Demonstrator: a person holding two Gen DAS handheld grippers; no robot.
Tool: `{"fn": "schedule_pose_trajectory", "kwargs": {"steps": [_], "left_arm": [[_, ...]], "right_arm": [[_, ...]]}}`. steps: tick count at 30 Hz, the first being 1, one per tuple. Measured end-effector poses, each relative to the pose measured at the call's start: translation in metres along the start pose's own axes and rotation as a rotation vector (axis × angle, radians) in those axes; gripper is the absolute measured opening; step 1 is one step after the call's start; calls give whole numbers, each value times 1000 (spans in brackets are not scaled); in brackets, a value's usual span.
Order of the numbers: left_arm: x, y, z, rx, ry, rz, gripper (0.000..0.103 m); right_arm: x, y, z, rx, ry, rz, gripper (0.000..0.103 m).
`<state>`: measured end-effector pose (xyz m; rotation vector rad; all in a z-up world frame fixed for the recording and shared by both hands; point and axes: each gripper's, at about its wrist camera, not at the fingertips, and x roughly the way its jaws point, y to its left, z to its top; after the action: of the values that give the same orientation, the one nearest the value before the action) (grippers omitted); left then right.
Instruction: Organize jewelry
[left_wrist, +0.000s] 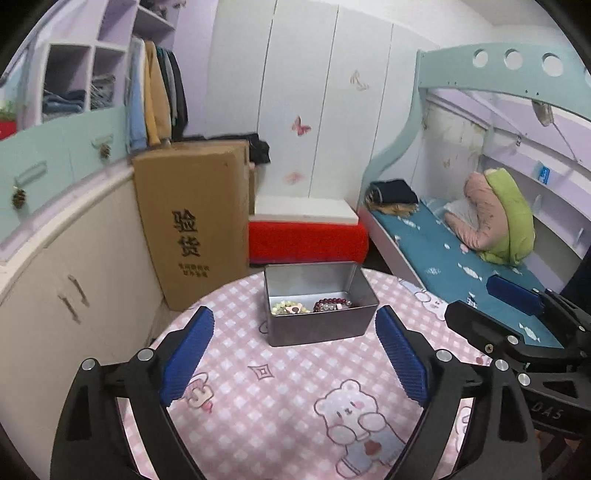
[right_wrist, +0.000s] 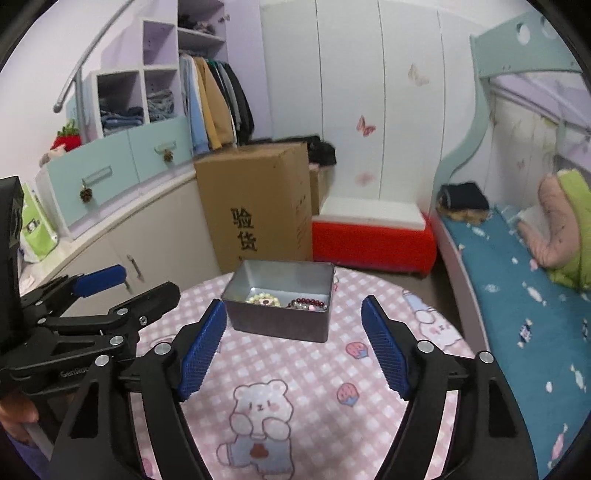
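Two large black characters, 验货, are printed one above the other on the side of the tall cardboard box (left_wrist: 192, 225) (right_wrist: 258, 206); the smaller lines beneath cannot be read. On the left gripper's (right_wrist: 99, 295) black body, "GenRo" is seen, cut off.

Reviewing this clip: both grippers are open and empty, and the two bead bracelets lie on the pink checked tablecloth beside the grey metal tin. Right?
Not quite. The pale bead bracelet and the dark red bead bracelet lie inside the open grey metal tin, not beside it; the right wrist view shows this. The rest holds: the left gripper and right gripper are open and empty above the pink checked tablecloth.
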<state>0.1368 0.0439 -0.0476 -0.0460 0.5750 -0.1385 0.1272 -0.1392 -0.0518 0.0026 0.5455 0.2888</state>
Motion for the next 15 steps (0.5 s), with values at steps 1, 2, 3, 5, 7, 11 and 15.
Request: {"fn": "schedule_pose_trajectory", "kwargs": {"steps": [1,2,3,5,7,11,15], "left_arm": [[-8,-2,-1,3,-8,-3,86],[-17,-4,-3,7,-15,-3,86],[-22,-7,-4,9,-21,-3,86],[-38,-12,-8,16,-47,6,86],[-55,-18,-12,28,-86,30,87],[-79,-27,-19,43,-134,49,87],[-100,-36,-24,70,-186,79,86]], "right_arm": [[-12,2,-2,-7,-14,0,74],[-19,3,-5,-8,-19,0,74],[-27,4,-7,-8,-27,1,74],[-43,6,-10,-10,-45,-9,74],[-57,8,-13,-14,-63,-24,76],[-79,12,-19,-3,-95,-31,76],[-101,17,-24,-14,-138,-56,77]]}}
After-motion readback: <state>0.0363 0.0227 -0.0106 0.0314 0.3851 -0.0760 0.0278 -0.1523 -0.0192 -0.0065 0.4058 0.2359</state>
